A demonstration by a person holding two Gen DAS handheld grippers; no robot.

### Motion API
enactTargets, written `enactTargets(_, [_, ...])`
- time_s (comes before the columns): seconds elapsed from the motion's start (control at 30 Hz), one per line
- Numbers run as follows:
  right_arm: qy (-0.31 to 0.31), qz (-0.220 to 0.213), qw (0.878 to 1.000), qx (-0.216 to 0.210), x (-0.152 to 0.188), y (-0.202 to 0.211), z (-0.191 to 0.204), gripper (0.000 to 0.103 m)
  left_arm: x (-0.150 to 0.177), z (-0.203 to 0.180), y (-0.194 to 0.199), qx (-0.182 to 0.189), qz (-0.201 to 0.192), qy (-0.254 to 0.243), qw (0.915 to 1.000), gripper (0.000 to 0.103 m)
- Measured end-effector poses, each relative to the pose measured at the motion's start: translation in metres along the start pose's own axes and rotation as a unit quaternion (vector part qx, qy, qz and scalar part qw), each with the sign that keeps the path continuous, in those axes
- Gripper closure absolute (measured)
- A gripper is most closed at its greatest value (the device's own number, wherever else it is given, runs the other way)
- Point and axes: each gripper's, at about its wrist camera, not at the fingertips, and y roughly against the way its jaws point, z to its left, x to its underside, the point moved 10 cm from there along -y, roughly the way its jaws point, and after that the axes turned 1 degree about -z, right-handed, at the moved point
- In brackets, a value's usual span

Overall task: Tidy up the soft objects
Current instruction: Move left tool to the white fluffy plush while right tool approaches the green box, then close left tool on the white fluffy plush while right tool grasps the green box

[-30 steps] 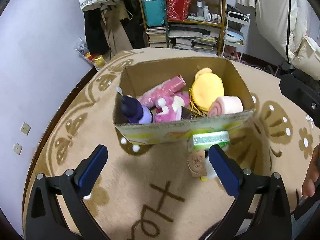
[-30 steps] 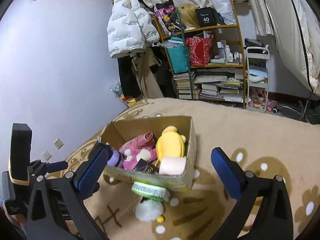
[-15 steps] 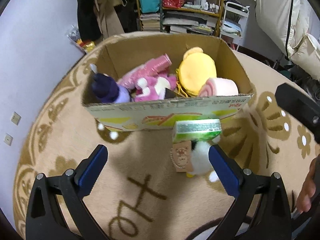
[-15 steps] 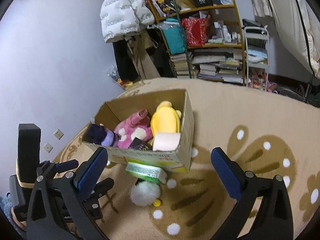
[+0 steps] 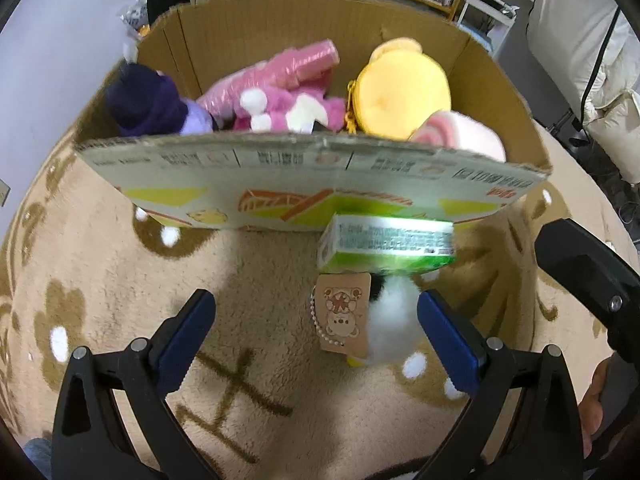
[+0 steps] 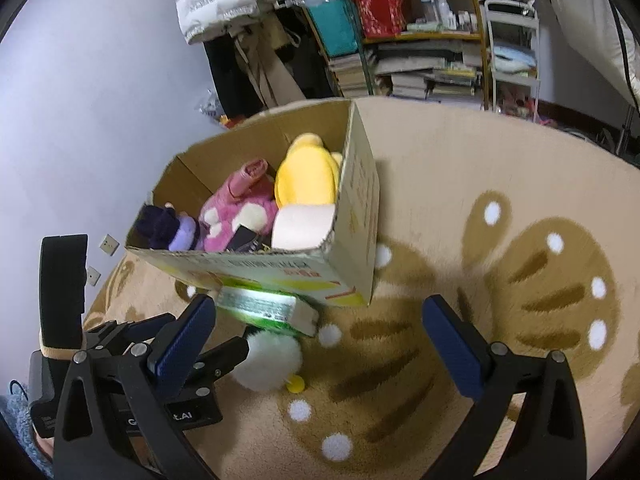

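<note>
The left hand-held gripper (image 5: 314,334) hangs low over the patterned rug (image 5: 100,264), its blue-padded jaws spread wide and grasping nothing. Just inside its right finger lies a white fluffy plush (image 5: 390,322) with a cardboard tag (image 5: 344,312) on a bead chain; the toy sits off-centre between the jaws, almost touching the right pad. Immediately ahead of it a green packet (image 5: 386,240) rests against the near wall of the cardboard box (image 5: 280,184), partly over the plush's far end. Beyond that wall the box already holds a dark purple toy (image 5: 148,100), a pink plush (image 5: 288,96), a yellow plush (image 5: 400,88) and a pink-and-white roll (image 5: 460,136). The right hand-held gripper (image 6: 320,344) is likewise released and empty, with the white plush to the left of its centre. The step in hand looks like the approach to the white plush; next, the left hand-held gripper probably needs to shift right to centre on it, close, and lift it clear of the packet into the box.
</note>
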Motion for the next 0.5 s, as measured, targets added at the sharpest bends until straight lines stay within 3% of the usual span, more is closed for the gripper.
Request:
enactTargets(0.17, [-0.005,0.013,1.000,-0.001,0.005,-0.010,-0.002,0.000,0.004,-0.004,-0.017,0.011,0.020,-0.002,0.9997,0.003])
enactTargets(0.5, [-0.010,0.039,0.999,0.003,0.012,-0.025,-0.007,0.000,0.013,-0.006,-0.041,-0.010,0.036,-0.009,0.9992,0.003])
